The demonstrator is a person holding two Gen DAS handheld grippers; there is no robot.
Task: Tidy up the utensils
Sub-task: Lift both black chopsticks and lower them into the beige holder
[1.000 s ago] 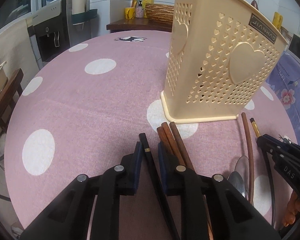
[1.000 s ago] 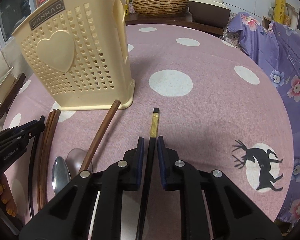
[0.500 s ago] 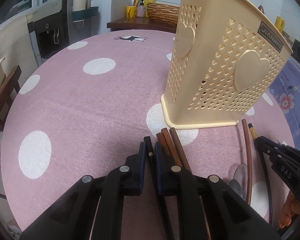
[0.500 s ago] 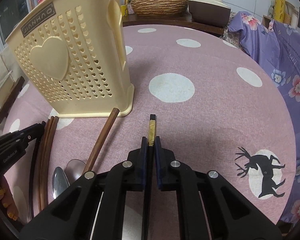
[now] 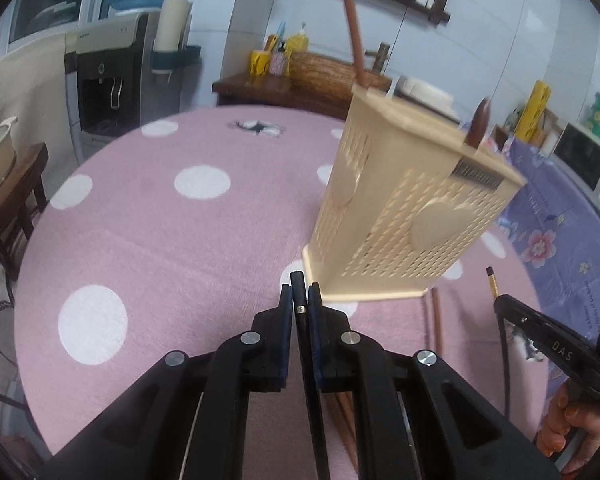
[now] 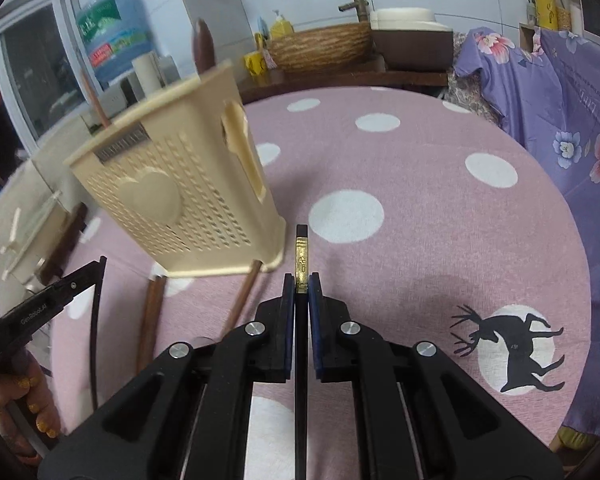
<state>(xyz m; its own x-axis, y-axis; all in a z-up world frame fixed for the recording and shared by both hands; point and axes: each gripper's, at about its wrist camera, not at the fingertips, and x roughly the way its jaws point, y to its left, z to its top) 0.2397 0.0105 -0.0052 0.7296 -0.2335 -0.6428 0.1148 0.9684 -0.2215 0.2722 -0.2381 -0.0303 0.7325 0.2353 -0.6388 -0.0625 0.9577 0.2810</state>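
Note:
A cream perforated utensil holder (image 5: 412,216) with heart shapes stands on the pink polka-dot tablecloth (image 5: 160,232); it also shows in the right wrist view (image 6: 180,208). Two brown handles stick out of its top. My left gripper (image 5: 300,294) is shut on a black chopstick (image 5: 300,300), lifted off the cloth in front of the holder. My right gripper (image 6: 301,282) is shut on a black chopstick with a gold band (image 6: 301,258), also lifted, to the holder's right. Brown chopsticks (image 6: 152,320) and a brown utensil handle (image 6: 244,296) lie on the cloth by the holder's base.
A water dispenser (image 5: 112,80) and a dark wooden counter with a woven basket (image 5: 324,72) stand behind the table. A purple floral cloth (image 6: 572,128) covers furniture at the right. A black deer print (image 6: 516,344) marks the tablecloth near my right gripper.
Both grippers closed on their black chopsticks and lifted them off the cloth. The holder now looks lower and farther in both views.

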